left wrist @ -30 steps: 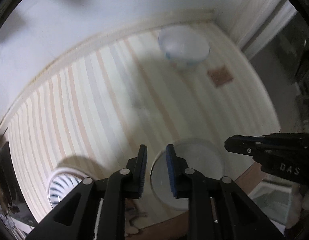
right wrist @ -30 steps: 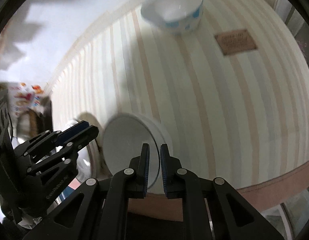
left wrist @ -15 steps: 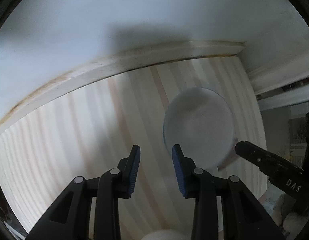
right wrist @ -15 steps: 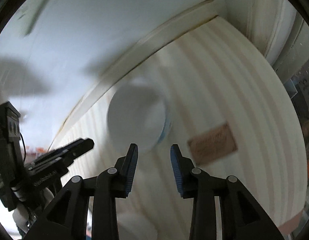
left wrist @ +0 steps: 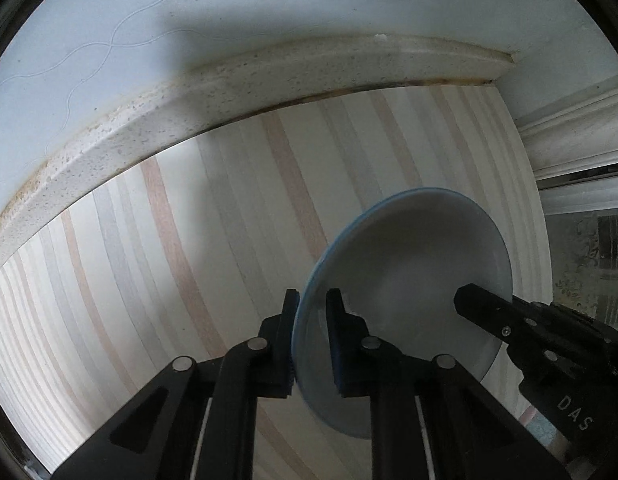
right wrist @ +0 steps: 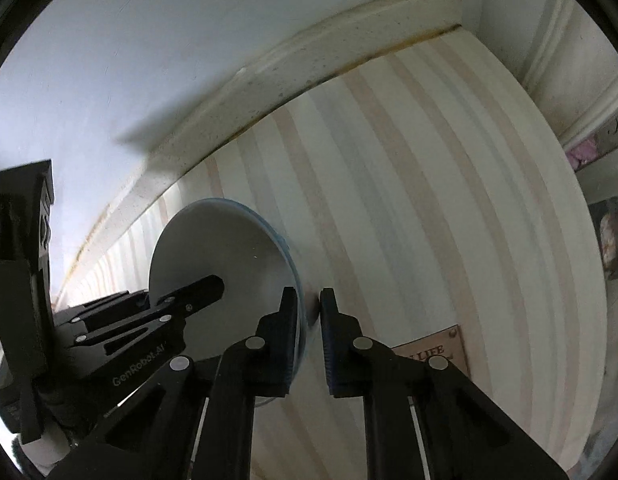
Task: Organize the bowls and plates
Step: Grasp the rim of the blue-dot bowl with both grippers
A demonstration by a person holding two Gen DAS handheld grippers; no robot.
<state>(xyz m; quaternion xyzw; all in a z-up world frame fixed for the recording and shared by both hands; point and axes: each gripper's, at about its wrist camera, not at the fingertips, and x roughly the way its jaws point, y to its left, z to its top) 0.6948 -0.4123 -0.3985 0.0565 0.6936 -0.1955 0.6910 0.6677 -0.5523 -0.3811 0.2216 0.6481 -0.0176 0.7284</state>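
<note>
A white bowl (left wrist: 409, 268) with a blue outside stands on the striped tabletop (left wrist: 189, 240), near the back ledge. My left gripper (left wrist: 312, 320) is shut on its left rim, one pad inside and one outside. In the right wrist view the same bowl (right wrist: 221, 248) lies to the left, and my right gripper (right wrist: 309, 312) is shut on its right rim. Each view shows the other gripper's black fingers (left wrist: 485, 308) (right wrist: 197, 294) reaching into the bowl from the opposite side. Both grippers point steeply down.
A speckled ledge (left wrist: 229, 92) and a pale wall run close behind the bowl. A brown label (right wrist: 429, 354) marked LIFE lies on the striped cloth to the right. A white moulded frame (left wrist: 569, 136) stands at the right end.
Both grippers left the plate at the front edge and travelled to the bowl at the back. Their jaws opened on the way and have shut on the bowl's opposite rims.
</note>
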